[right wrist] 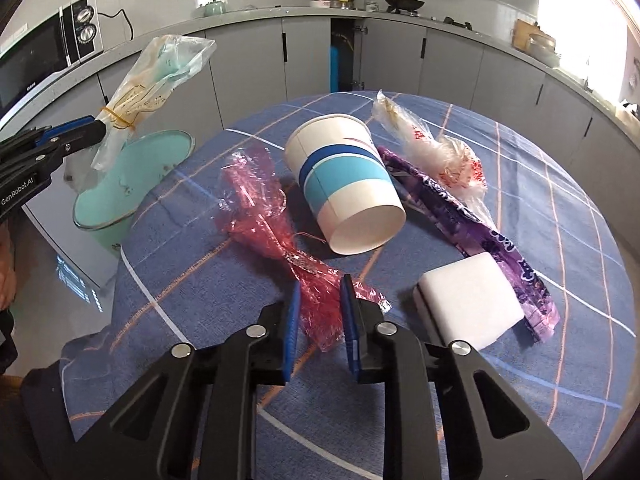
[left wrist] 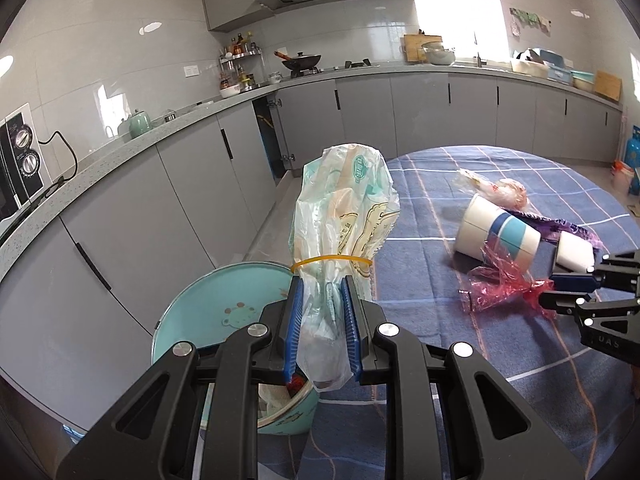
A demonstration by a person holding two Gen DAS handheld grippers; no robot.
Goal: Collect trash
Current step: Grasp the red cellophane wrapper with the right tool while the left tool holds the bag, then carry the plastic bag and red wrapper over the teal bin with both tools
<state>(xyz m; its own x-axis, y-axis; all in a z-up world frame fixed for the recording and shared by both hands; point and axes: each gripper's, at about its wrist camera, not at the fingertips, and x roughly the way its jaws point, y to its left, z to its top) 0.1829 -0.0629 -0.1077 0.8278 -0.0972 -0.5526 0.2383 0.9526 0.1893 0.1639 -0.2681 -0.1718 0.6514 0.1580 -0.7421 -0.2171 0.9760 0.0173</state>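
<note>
The left wrist view looks forward along its own fingers from the table's edge, close above the teal bin, toward the kitchen counter. The right wrist view looks low across the table from its near side. Both share the paper cup, bin and table.

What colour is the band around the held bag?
Yellow rubber band on the bag; clearest in left wrist view.

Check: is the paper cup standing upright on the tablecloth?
No. The paper cup lies on its side on the tablecloth, open mouth toward the right wrist camera.
</note>
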